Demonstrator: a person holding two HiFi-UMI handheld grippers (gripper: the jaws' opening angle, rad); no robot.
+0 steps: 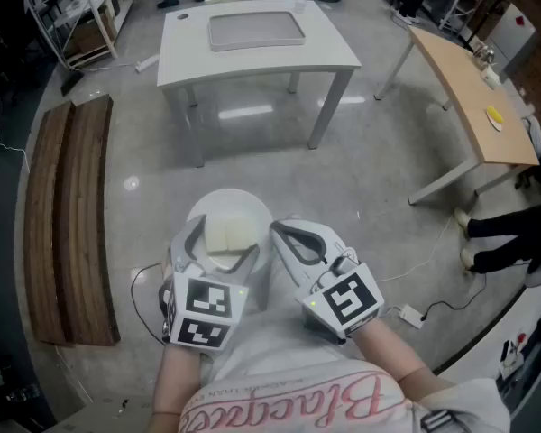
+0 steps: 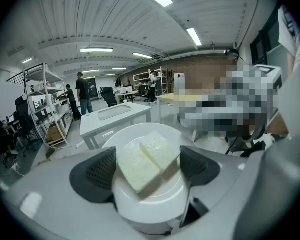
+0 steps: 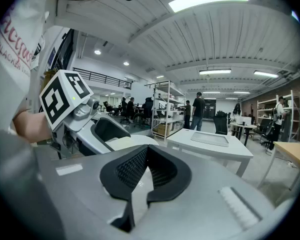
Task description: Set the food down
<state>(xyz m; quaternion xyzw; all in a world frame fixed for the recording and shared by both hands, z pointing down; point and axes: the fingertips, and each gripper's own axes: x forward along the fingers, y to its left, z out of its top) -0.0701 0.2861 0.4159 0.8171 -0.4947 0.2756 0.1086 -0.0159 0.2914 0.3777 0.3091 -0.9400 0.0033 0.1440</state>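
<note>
Two pale yellow-white blocks of food [image 1: 229,234] lie on a round white plate [image 1: 218,205], which hangs in the air above the floor. My left gripper [image 1: 219,253] is shut on the plate, one jaw on each side of its rim. In the left gripper view the food [image 2: 149,159] sits on the plate [image 2: 150,204] between the dark pads [image 2: 99,173]. My right gripper [image 1: 286,234] is just right of the plate, shut, with nothing in it; its own view shows the pads [image 3: 130,169] closed together. A white table [image 1: 252,57] with a grey tray [image 1: 255,30] stands ahead.
A wooden bench [image 1: 72,215] lies on the floor at the left. A wooden table [image 1: 473,97] stands at the right, with a seated person's legs [image 1: 505,237] beside it. A cable and power strip [image 1: 411,315] lie on the floor. People stand by shelves [image 2: 50,109] beyond.
</note>
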